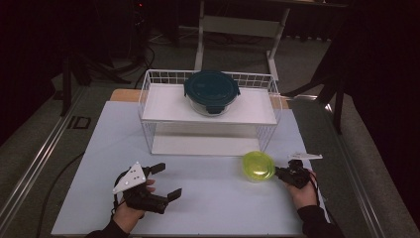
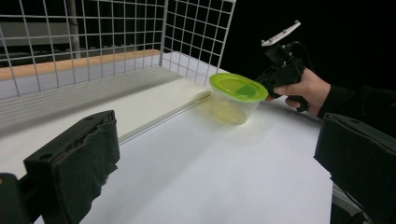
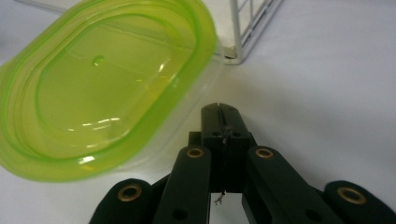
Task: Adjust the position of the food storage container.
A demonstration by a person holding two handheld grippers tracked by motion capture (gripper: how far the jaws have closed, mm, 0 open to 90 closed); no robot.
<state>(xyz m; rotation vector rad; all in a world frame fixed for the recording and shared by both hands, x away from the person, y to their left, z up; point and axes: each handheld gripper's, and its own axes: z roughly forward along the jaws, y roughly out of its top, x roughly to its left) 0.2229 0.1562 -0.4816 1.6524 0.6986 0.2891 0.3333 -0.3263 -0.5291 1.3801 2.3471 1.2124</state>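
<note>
High view first: we've got a white table with a wire rack at the back, and a glass bowl with a dark teal lid sitting on the rack's top shelf. The thing we care about is the green tub, a clear little container with a lime lid, standing upright on the table just in front of the rack's right front corner.

Our right gripper sits at the tub's right side, right up against it. In the right gripper view the jaws are pressed together with nothing between them, tips just beside the tub, under the edge of the lid. Whether they actually touch the wall, we can't tell. The rack's foot shows just behind the tub.

Our left gripper is near the left front of the table, well apart from the tub, jaws spread wide and empty. The left gripper view looks across the table at the tub next to the rack's bottom shelf, with the right gripper at the tub's far side.
</note>
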